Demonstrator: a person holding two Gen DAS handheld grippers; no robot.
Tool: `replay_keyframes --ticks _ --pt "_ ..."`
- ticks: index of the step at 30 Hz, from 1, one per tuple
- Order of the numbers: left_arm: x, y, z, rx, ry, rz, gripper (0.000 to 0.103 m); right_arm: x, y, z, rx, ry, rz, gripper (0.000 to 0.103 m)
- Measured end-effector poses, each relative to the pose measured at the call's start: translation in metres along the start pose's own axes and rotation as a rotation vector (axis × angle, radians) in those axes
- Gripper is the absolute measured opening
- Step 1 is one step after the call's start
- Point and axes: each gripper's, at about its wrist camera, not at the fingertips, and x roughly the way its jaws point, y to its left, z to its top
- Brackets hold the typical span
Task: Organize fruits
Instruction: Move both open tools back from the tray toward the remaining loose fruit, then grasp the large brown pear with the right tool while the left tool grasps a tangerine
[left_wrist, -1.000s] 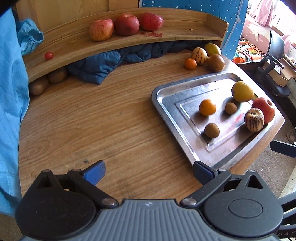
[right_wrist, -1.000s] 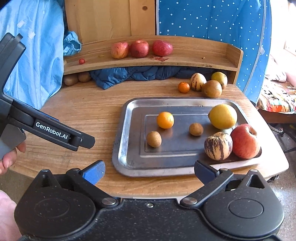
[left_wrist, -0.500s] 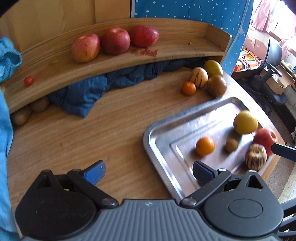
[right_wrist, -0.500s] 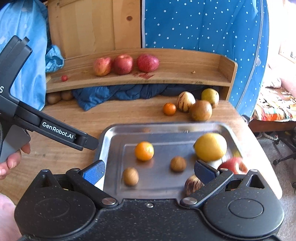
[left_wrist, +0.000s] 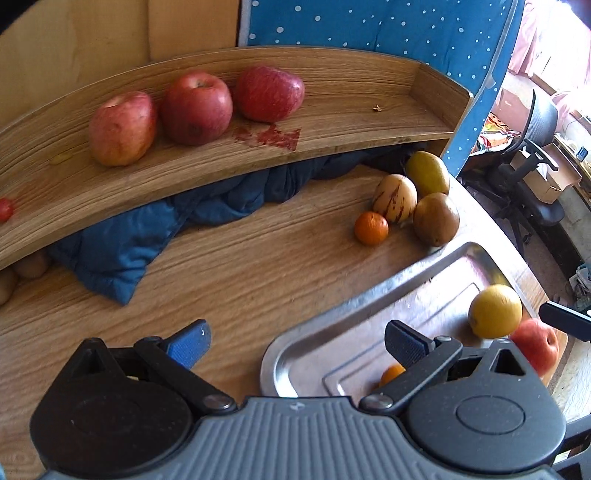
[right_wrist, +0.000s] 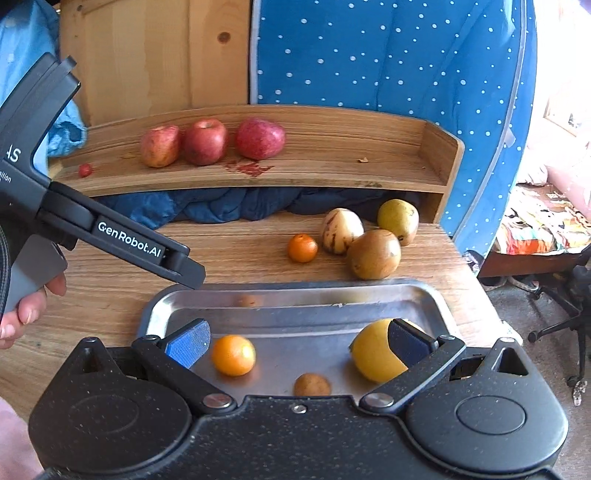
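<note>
A metal tray (right_wrist: 295, 293) (left_wrist: 369, 295) lies on the wooden table and holds a yellow citrus fruit (right_wrist: 373, 350) (left_wrist: 495, 311), an orange (right_wrist: 233, 355), a small brown fruit (right_wrist: 312, 384) and a red apple (left_wrist: 533, 345). Behind the tray sit a small orange (right_wrist: 303, 248) (left_wrist: 371, 228), a striped melon (right_wrist: 341, 230), a brown fruit (right_wrist: 373, 254) and a green-yellow fruit (right_wrist: 398, 220). Three red apples (right_wrist: 205, 142) (left_wrist: 195, 109) rest on the raised shelf. My right gripper (right_wrist: 295, 343) is open over the tray, empty. My left gripper (left_wrist: 295, 341) is open over the tray's left rim, empty.
A blue cloth (left_wrist: 129, 236) is bunched under the shelf (right_wrist: 332, 166). A small red fruit (right_wrist: 85, 170) lies at the shelf's left end. A hand (right_wrist: 26, 306) holds the left gripper's body (right_wrist: 110, 236). An office chair (left_wrist: 528, 184) stands past the table's right edge.
Both grippers have moved forward toward the shelf. The tray's fruits now sit lower in both views and some are hidden behind the gripper bodies. Both jaws stayed open.
</note>
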Motion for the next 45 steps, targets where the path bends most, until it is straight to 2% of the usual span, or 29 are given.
replay_keyframes --ticks 7,15,19,23,26,35,41,45 --pt "0.026 -0.001 0.023 0.038 0.009 -0.025 0.102 0.020 -0.021 0.012 0.024 -0.001 -0.082 0.102" --pt "0.057 -0.018 0.045 0.184 -0.021 -0.069 0.102 0.046 -0.064 0.036 0.081 0.041 -0.146 0.102" --pt "0.073 -0.029 0.053 0.250 -0.022 -0.097 0.102 0.062 -0.085 0.049 0.147 0.070 -0.121 0.102" --pt "0.084 -0.037 0.056 0.320 -0.035 -0.129 0.102 0.084 -0.102 0.060 0.235 0.106 -0.055 0.102" --pt "0.088 -0.041 0.058 0.359 -0.047 -0.155 0.101 0.102 -0.107 0.068 0.264 0.138 -0.034 0.096" --pt "0.101 -0.038 0.066 0.339 -0.058 -0.250 0.079 0.143 -0.100 0.079 0.247 0.203 -0.006 0.082" --pt "0.105 -0.037 0.068 0.332 -0.059 -0.271 0.063 0.158 -0.094 0.081 0.230 0.238 -0.006 0.069" --pt "0.107 -0.037 0.068 0.345 -0.066 -0.259 0.056 0.163 -0.092 0.082 0.225 0.243 -0.015 0.068"
